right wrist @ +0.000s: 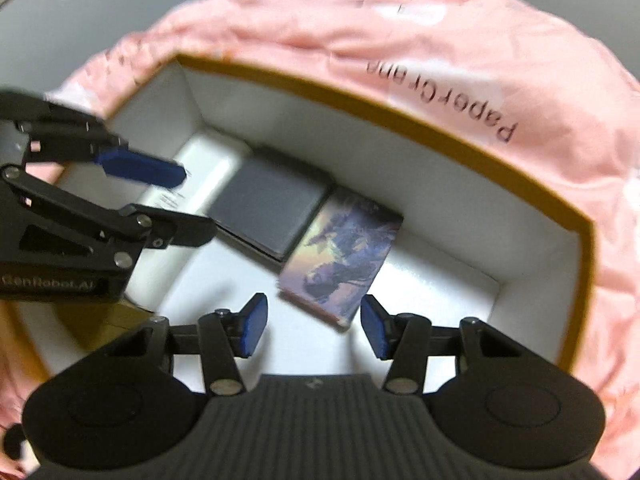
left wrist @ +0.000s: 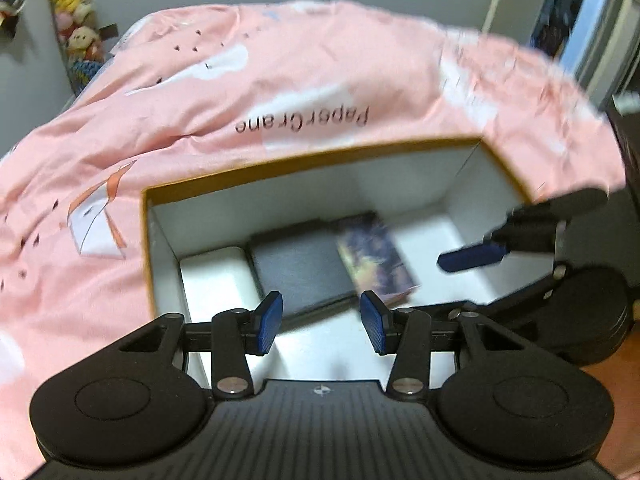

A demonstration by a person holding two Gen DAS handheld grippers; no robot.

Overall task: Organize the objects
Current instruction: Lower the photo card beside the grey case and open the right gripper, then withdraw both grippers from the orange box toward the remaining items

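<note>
Both my tools, left tool (left wrist: 322, 326) and right tool (right wrist: 311, 326), hang spread and empty over the orange-rimmed box (left wrist: 304, 156) on the pink bedsheet (left wrist: 280, 80); inside lie a picture card box (right wrist: 344, 256), dark case (right wrist: 268, 212) and white box (left wrist: 216, 276).

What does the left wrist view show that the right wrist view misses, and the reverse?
Left wrist only: plush toys hanging by the wall and a framed picture at the far right. Right wrist only: the "GenRobot.AI" label on the other tongs. Both: the open box, with the white item, dark case and illustrated card inside, on the pink bedding.
</note>
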